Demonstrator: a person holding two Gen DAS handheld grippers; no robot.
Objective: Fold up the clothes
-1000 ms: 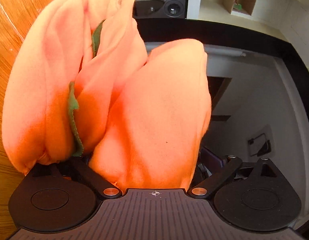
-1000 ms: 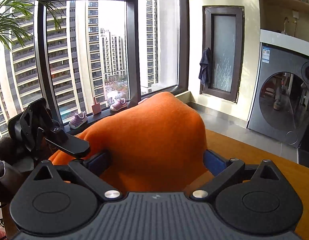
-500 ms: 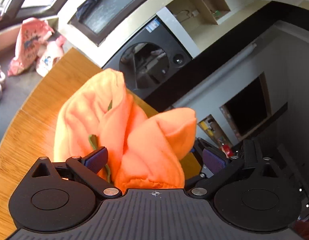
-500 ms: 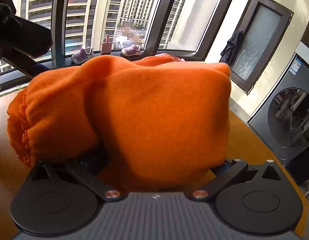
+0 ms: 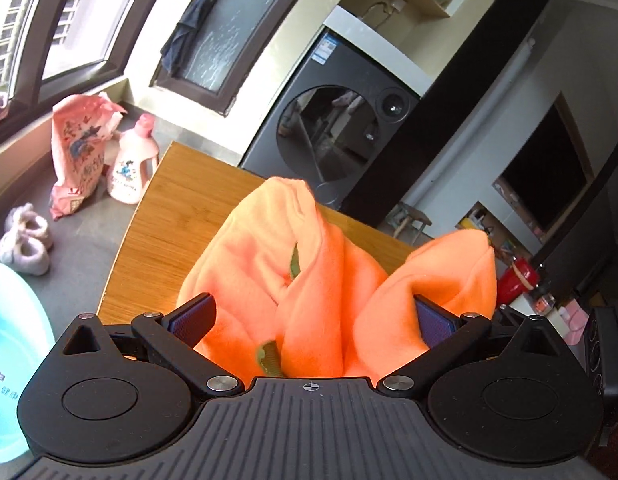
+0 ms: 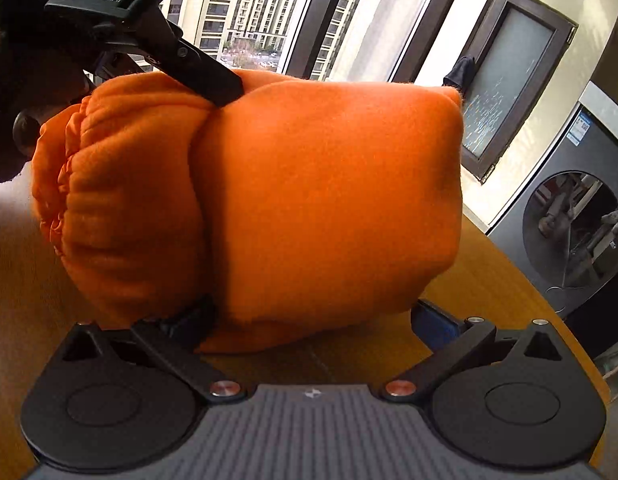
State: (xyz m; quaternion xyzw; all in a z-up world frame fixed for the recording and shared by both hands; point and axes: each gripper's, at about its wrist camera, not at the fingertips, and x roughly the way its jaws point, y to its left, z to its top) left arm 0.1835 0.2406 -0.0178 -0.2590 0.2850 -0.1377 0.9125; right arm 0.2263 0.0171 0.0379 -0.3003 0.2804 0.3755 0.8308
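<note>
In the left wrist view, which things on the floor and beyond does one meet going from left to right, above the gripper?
Blue basin → slippers → pink bag → detergent bottle → table → orange garment → red object.

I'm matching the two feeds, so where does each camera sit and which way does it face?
Left wrist: sits on the left hand-held gripper, looking across the orange garment and wooden table to the washing machine.
Right wrist: sits on the right hand-held gripper, facing the window; the left one shows too.
Shared: garment, table, washing machine.
</note>
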